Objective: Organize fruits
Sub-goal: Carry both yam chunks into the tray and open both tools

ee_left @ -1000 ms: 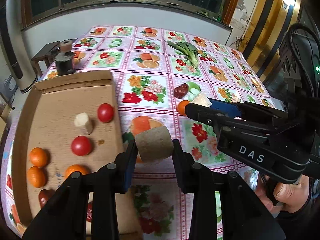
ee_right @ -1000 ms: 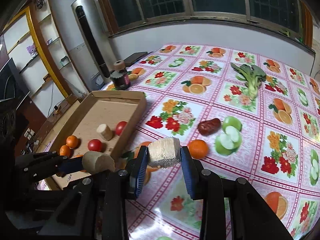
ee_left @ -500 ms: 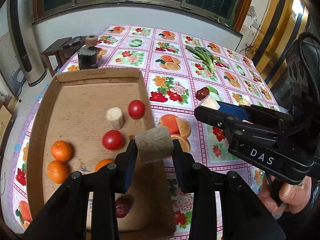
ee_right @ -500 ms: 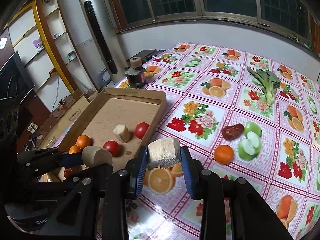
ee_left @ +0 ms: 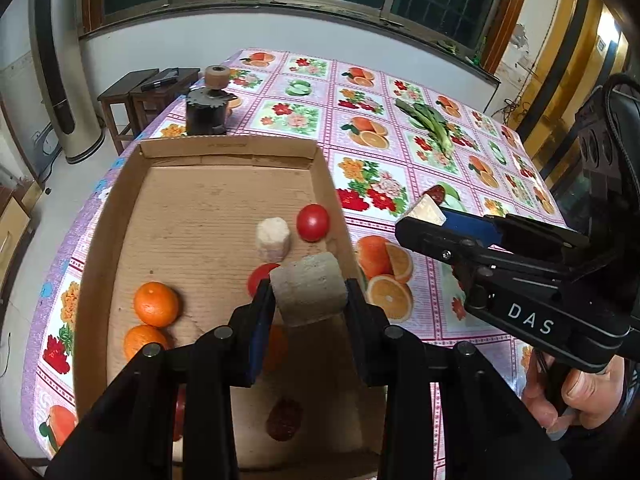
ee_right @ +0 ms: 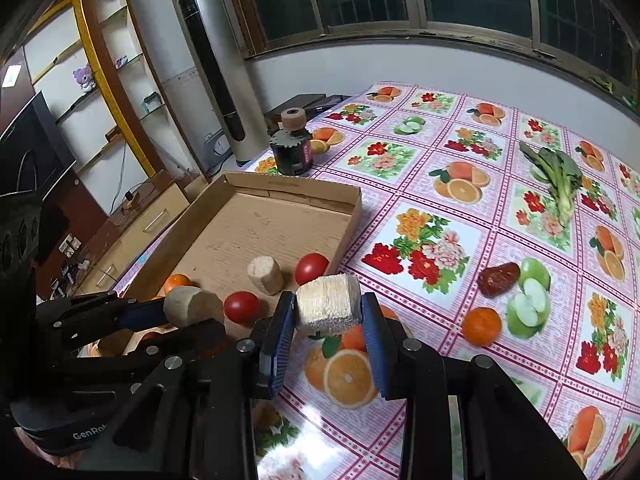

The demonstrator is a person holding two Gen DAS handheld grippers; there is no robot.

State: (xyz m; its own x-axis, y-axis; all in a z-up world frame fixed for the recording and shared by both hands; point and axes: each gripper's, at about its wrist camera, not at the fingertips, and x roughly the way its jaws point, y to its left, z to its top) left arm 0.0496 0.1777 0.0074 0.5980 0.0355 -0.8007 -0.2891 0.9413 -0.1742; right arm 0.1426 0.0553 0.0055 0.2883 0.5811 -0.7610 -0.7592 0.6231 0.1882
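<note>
Two grippers each clamp a beige chunk: the left gripper [ee_left: 308, 304] holds its chunk [ee_left: 308, 290] over the cardboard tray [ee_left: 120, 200] near its right wall, while the right gripper [ee_right: 326, 320] carries its chunk [ee_right: 328, 300] just outside that wall.

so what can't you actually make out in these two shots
- Left wrist view: the tomato and an orange in the box are half hidden by the left gripper and its chunk.
- Left wrist view: a red thing under the gripper frame near the box's near wall is too covered to name.
- Right wrist view: the box's near end is behind the left gripper.
</note>
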